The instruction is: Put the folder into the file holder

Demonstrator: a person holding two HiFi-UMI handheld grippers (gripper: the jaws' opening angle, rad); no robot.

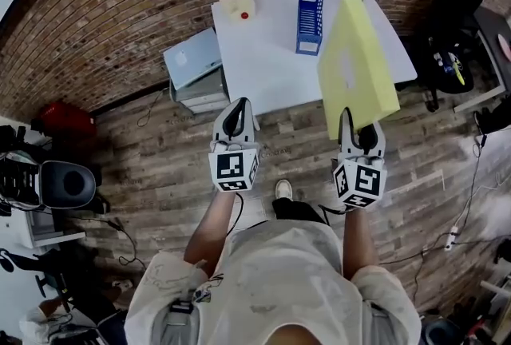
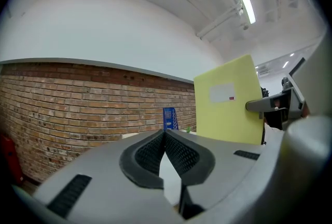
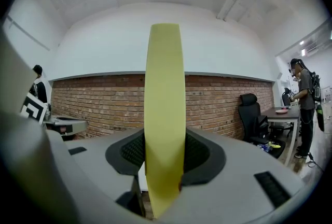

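Note:
A thick yellow folder (image 1: 357, 64) stands upright in the air over the white table's near right edge, with my right gripper (image 1: 358, 132) shut on its lower end. In the right gripper view the folder's spine (image 3: 164, 114) rises edge-on between the pads. A tall blue file holder (image 1: 310, 1) stands at the back of the table (image 1: 263, 64), to the left of the folder. My left gripper (image 1: 235, 121) hangs in front of the table's near left edge, shut with nothing in it; its pads (image 2: 165, 154) meet at the tips. Beyond them that view shows the file holder (image 2: 169, 119) and the folder (image 2: 229, 101).
A pale box with a red dot (image 1: 238, 5) sits at the table's back left corner. A grey cabinet with a laptop on it (image 1: 196, 68) stands left of the table. Black office chairs (image 1: 451, 24) stand to the right, and a person (image 3: 302, 103) stands at a far desk.

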